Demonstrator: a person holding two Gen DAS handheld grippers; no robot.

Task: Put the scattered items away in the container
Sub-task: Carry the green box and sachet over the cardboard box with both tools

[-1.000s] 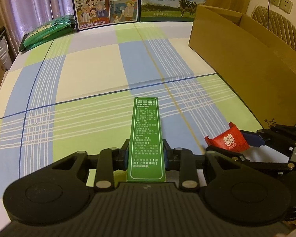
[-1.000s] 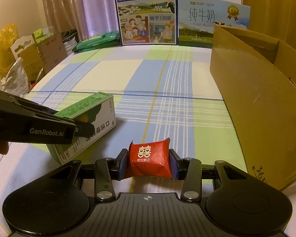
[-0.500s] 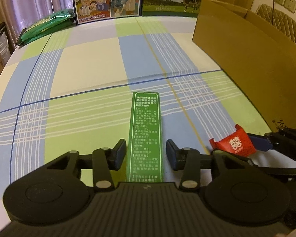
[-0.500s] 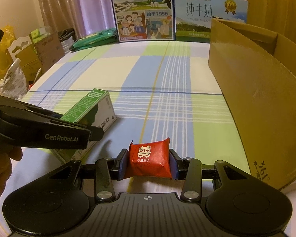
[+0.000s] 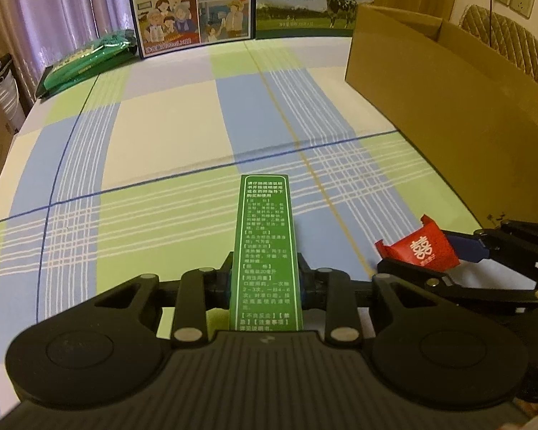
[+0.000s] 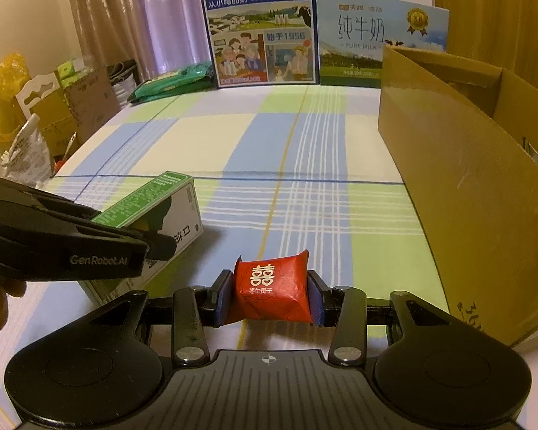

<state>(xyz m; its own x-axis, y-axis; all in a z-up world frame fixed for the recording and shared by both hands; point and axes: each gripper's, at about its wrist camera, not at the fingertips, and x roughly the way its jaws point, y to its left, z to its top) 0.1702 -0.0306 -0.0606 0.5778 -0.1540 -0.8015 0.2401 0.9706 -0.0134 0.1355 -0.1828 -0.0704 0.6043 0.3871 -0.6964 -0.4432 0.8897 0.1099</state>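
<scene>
**Two items gripped, box awaiting**

- Left gripper [image 5: 265,283]: clenched on the near end of the green medicine carton [image 5: 265,247]; the carton's far end points across the checked tablecloth [image 5: 168,136], near the table's front edge. Whether it is lifted clear cannot be told.
- Right gripper [image 6: 269,297]: clamped on the red wrapped sweet [image 6: 270,288], just beside the carton.
- Cardboard box [image 6: 459,165]: open-topped, along the table's right edge.
- Handling note: likely next, raise each item above the box wall before crossing it; carry the long carton level, since an end grip may let it droop; release only over the opening.
</scene>
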